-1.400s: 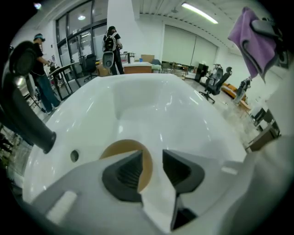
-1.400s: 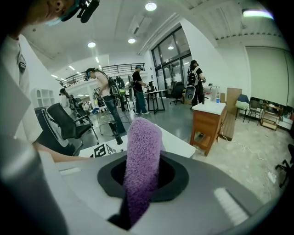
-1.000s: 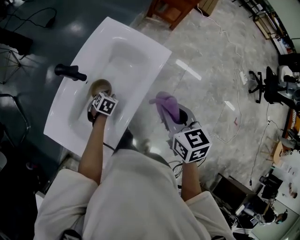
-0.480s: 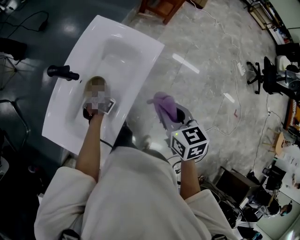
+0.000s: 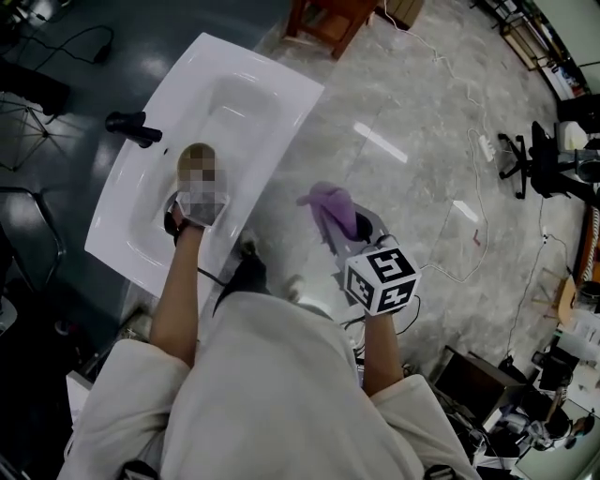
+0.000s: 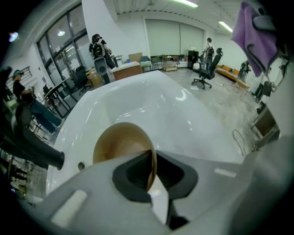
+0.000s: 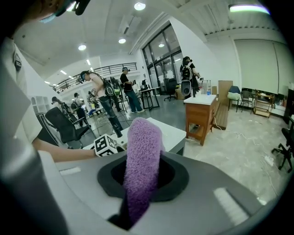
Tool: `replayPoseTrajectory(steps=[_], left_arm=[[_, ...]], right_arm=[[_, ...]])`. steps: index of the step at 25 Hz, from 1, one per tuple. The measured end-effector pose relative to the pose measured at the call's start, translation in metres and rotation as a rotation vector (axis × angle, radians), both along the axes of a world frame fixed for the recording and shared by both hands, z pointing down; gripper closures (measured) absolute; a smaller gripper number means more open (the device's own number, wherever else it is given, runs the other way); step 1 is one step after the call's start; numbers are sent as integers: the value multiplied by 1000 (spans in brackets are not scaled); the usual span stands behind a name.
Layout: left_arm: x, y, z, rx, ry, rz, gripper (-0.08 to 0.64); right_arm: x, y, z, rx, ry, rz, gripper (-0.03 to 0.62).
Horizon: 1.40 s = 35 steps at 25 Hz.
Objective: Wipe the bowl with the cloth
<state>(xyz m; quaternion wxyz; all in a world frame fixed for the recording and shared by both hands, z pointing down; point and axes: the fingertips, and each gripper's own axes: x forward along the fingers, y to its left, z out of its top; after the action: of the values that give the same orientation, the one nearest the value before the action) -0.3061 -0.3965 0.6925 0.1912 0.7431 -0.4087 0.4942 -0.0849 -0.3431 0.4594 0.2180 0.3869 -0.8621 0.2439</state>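
Observation:
A tan bowl [image 5: 195, 156] sits in the white sink [image 5: 272, 89] near the drain. My left gripper [image 5: 193, 190] is at its near side. In the left gripper view the bowl [image 6: 120, 143] stands on edge with its thin rim between the pads, and the left gripper [image 6: 151, 173] is closing on that rim. My right gripper [image 5: 343, 232] hangs over the floor to the right of the sink, shut on a purple cloth [image 5: 332, 208]. In the right gripper view the cloth [image 7: 143, 160] sticks up out of the right gripper [image 7: 141, 186].
A black faucet [image 5: 133, 127] juts over the sink's left rim. A wooden table [image 5: 330, 19] stands beyond the sink. Cables [image 5: 472, 202] trail over the marble floor, and an office chair [image 5: 536, 169] is at the right. Several people stand far off in the right gripper view.
The head view has shifted a little. My left gripper stays at the bowl in the sink, and my right gripper holds the cloth in about the same place.

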Motion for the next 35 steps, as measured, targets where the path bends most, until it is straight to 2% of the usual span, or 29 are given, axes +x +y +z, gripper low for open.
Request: replayPoseTrajectory(steps=[12,18,20,25,27,30,35], left_arm=[[98,80,-106,201,79,74,549],[153,122,-160,266,208,127,549],[182,142,-171,270,277,157,549],[263,199,-198,220,612,253,549],[290,222,-208,186,717,311,549],[321,254,-219,138,817,375,549],[355,293,-230,92,901,444,549]], right_arm=[[83,91,-19,36,-41,-3,540],[111,127,-34,76,-82,-7,540],[121,143,-40,95,-112,-13,540],[132,181,-60,148,-192,-69,540],[136,193,-69,166,-220,-82,540],[143,211,-78,187,-222,-100,540],[143,242,-83,208,-199,-192,541]])
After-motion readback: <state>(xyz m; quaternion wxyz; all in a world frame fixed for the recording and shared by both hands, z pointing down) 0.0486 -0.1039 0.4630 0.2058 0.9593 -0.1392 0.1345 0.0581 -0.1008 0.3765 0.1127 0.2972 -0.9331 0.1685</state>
